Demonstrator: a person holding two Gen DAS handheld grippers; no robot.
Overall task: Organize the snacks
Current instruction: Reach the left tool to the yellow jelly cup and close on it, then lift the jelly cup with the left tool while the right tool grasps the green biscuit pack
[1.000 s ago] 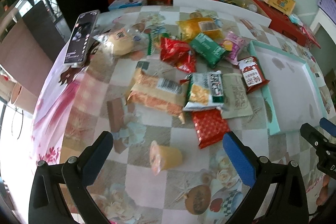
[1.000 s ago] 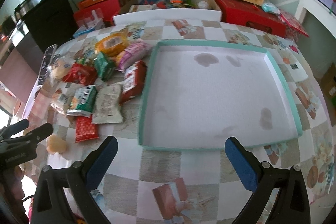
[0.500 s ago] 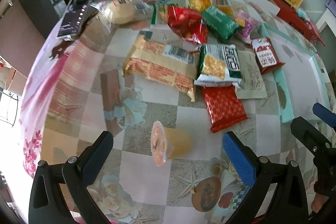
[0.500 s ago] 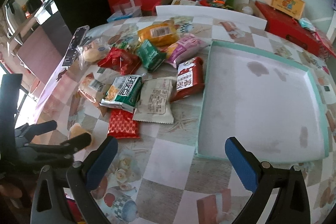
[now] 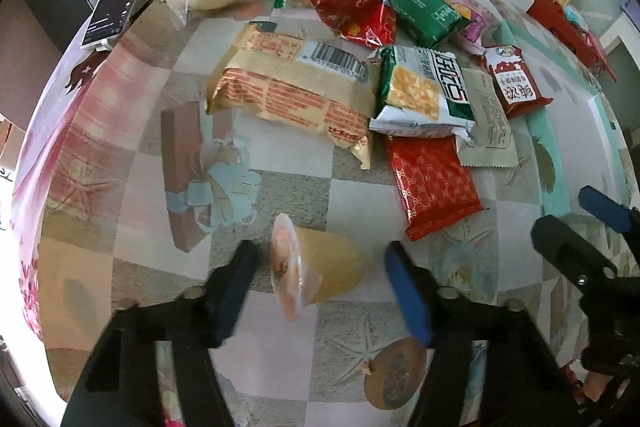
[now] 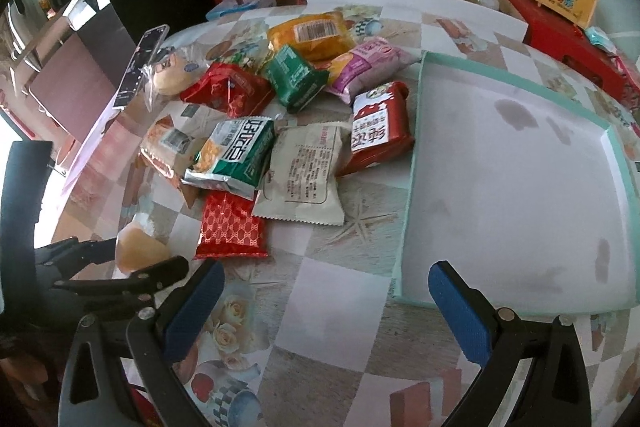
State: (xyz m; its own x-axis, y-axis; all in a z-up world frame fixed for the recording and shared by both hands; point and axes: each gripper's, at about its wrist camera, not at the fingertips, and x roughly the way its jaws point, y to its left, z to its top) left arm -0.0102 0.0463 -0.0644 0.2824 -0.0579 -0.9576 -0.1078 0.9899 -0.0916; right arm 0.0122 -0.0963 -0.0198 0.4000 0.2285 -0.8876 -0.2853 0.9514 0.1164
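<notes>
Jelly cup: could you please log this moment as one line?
left tool: jaws just closing around jelly cup, not pressing yet | right tool: open, empty

snack heap (image 6: 276,131) crowded, tray (image 6: 516,303) floor free

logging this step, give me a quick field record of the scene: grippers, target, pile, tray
left gripper: jaws just been closing around the jelly cup, not clearly pressing yet
right gripper: open, holding nothing, above the table
jelly cup: on its side, apart from the pile
pile: red packet nearest the cup, cracker bag overlapping it
tray: nothing in it, right of the pile
</notes>
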